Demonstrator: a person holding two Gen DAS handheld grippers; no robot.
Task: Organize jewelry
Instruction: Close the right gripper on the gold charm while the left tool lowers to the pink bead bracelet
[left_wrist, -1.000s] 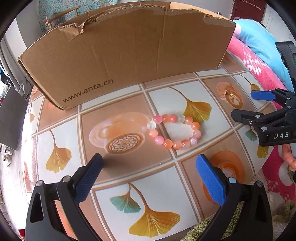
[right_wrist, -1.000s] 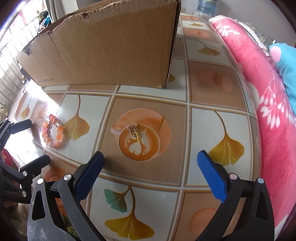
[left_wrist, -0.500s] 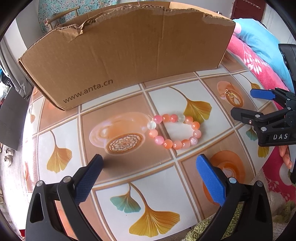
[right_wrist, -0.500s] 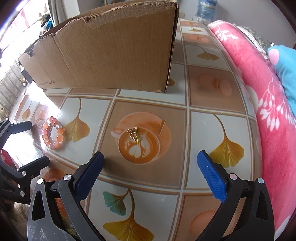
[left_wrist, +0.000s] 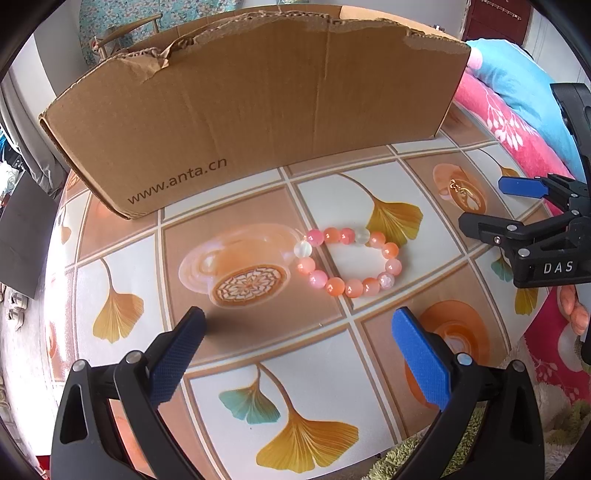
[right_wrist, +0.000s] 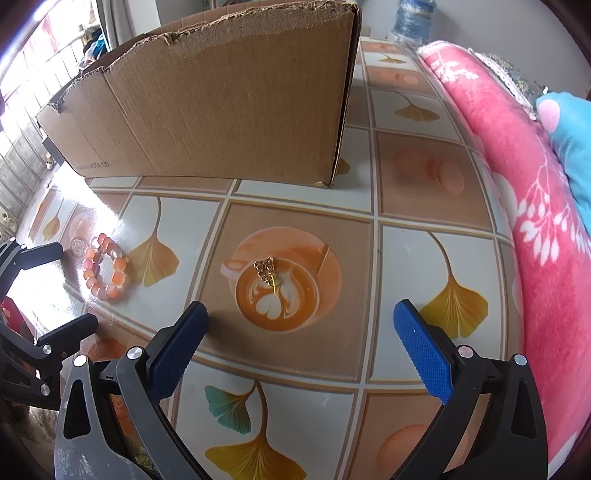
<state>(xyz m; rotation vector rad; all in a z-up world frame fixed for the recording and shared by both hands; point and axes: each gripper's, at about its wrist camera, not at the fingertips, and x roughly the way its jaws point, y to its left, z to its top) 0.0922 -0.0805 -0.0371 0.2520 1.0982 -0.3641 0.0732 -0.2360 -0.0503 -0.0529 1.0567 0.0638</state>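
Note:
A pink and orange bead bracelet lies flat on the patterned table, just ahead of my open, empty left gripper. It also shows at the left of the right wrist view. A small gold chain piece lies on a printed coffee cup, ahead of my open, empty right gripper; in the left wrist view it sits far right. A large open cardboard box stands behind both items, and in the right wrist view too. The right gripper appears at the right of the left wrist view.
A pink floral blanket and blue cushion run along the table's right side. A water bottle stands far back. The left gripper's fingers show at the left edge of the right wrist view.
Both grippers have risen and tilted slightly; the right wrist view has drawn back a little from the gold piece. The jewelry and the box have not moved.

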